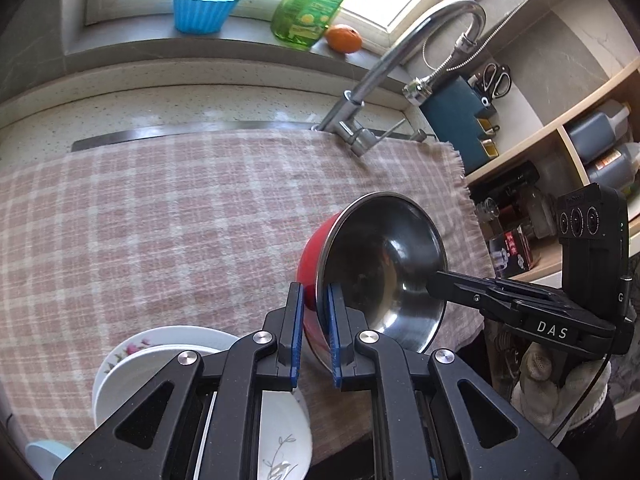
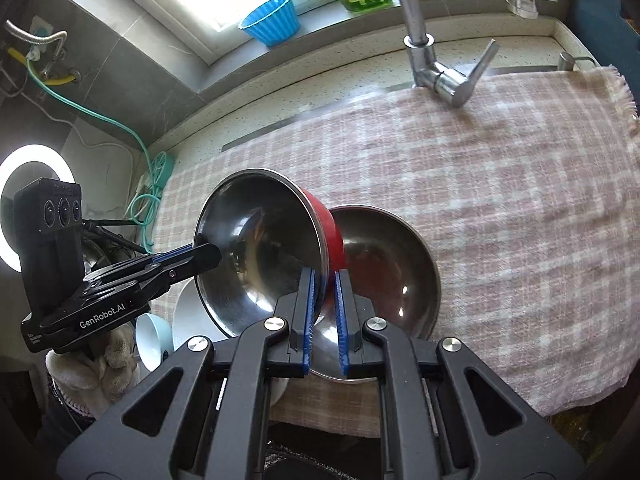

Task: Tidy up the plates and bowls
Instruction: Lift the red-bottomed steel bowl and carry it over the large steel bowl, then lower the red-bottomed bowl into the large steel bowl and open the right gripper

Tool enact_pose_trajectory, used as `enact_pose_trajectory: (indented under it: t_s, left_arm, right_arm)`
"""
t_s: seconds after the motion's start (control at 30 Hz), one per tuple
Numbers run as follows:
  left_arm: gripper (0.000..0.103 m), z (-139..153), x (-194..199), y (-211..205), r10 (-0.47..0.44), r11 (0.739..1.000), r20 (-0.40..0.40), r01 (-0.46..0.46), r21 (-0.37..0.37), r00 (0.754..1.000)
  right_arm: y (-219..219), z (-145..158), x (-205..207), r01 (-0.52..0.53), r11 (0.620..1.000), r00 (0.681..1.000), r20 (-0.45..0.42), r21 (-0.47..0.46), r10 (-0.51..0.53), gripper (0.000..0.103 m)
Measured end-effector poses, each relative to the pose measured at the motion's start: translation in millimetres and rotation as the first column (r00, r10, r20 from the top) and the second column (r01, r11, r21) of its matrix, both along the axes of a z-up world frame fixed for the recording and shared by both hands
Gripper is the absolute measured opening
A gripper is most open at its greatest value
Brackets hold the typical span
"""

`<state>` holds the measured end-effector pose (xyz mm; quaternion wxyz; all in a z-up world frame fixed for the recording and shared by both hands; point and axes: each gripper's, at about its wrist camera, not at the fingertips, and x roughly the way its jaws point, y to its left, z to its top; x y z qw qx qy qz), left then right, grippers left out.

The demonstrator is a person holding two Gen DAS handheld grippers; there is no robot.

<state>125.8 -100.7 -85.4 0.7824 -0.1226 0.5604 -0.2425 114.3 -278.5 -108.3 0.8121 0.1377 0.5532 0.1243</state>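
Note:
A red bowl with a steel inside point(image 1: 384, 264) hangs tilted above the checked cloth point(image 1: 160, 220), held from two sides. My left gripper point(image 1: 314, 290) is shut on its near rim, one pad inside and one on the red wall. My right gripper point(image 1: 434, 280) is shut on the opposite rim. In the right wrist view that red bowl point(image 2: 260, 248) is pinched by my right gripper point(image 2: 325, 276), with my left gripper point(image 2: 214, 254) on its far edge. A second steel bowl point(image 2: 392, 276) rests on the cloth just beneath. Stacked white flowered dishes point(image 1: 136, 368) lie at the lower left.
A faucet point(image 1: 400, 52) arches over the cloth's far edge. On the sill stand a blue cup point(image 1: 204, 8), a green bottle point(image 1: 312, 8) and an orange point(image 1: 344, 38). Shelves with bottles point(image 1: 592, 140) are on the right. A pale blue bowl point(image 2: 154, 340) sits by the white dishes.

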Motion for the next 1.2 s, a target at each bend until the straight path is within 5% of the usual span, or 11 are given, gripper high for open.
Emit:
enact_pose_trajectory:
  t_s: [0.63, 0.97, 1.2]
  left_arm:
    - [0.010, -37, -2, -44, -0.079, 0.991, -0.069, 0.086, 0.102, 0.994]
    - [0.011, -49, -1, -52, -0.120, 0.983, -0.125, 0.136, 0.127, 0.985]
    - [0.011, -46, -1, -51, -0.103, 0.984, -0.085, 0.115, 0.140, 0.991]
  right_arm:
    - [-29, -53, 4, 0.041, 0.999, 0.993, -0.107, -0.026, -0.044, 0.010]
    - [-29, -57, 7, 0.037, 0.999, 0.992, -0.123, -0.027, -0.040, 0.010]
    - [-29, -54, 6, 0.027, 0.999, 0.994, -0.102, -0.020, -0.029, 0.018]
